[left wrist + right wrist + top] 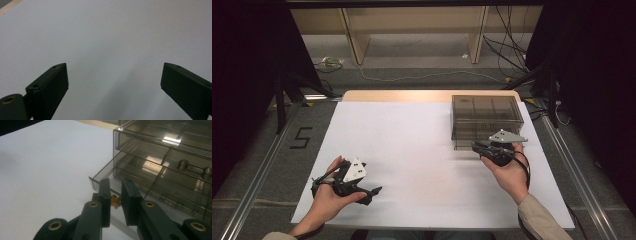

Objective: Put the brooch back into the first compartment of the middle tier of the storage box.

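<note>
On the white table (412, 150), right gripper (116, 201) clenches the drawer box's (486, 120) bottom-drawer knob (114, 200); left gripper (115, 82) released.

free: white table sheet (412, 150) open across left and centre | obstacle: smoky drawer box (486, 116) at far right | its lower drawer (110, 173) juts out toward the near edge

R gripper (486, 146) at front of smoky drawer box (486, 114); L gripper (371, 194) rests on white table (412, 145).
</note>
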{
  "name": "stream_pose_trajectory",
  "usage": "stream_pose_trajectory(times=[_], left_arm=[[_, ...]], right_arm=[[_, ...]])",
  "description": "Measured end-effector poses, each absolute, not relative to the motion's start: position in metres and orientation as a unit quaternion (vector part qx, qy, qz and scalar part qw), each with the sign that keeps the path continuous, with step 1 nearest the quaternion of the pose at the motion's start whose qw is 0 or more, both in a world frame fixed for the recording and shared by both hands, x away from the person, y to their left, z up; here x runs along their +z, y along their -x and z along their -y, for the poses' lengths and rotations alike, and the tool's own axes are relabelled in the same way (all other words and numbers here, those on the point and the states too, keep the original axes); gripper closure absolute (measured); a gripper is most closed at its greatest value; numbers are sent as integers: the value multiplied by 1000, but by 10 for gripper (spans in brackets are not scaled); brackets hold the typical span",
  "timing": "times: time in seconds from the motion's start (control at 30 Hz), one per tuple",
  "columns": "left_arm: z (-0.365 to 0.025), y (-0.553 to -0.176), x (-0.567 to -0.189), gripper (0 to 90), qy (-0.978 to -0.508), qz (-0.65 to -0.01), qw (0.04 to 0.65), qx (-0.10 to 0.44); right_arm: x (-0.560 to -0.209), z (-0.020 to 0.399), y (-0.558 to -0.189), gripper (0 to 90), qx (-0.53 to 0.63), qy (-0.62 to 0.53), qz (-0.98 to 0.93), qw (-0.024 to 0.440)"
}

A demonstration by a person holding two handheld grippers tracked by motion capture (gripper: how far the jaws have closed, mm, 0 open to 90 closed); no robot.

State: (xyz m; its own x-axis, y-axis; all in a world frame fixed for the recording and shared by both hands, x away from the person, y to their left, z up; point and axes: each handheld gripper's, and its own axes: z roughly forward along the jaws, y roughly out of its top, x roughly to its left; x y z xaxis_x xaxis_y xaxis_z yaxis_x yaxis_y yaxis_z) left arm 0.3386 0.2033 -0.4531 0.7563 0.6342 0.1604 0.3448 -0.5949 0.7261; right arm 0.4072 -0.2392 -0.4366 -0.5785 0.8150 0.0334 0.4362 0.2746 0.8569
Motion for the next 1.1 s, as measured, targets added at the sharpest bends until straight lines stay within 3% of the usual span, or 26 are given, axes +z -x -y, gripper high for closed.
stream_pose_trajectory(times=[1.1], left_arm=[[-203, -338, -453, 76, -869, -282, 351, 207]], right_arm=[[-435, 238, -412, 794, 441, -408, -769, 217]])
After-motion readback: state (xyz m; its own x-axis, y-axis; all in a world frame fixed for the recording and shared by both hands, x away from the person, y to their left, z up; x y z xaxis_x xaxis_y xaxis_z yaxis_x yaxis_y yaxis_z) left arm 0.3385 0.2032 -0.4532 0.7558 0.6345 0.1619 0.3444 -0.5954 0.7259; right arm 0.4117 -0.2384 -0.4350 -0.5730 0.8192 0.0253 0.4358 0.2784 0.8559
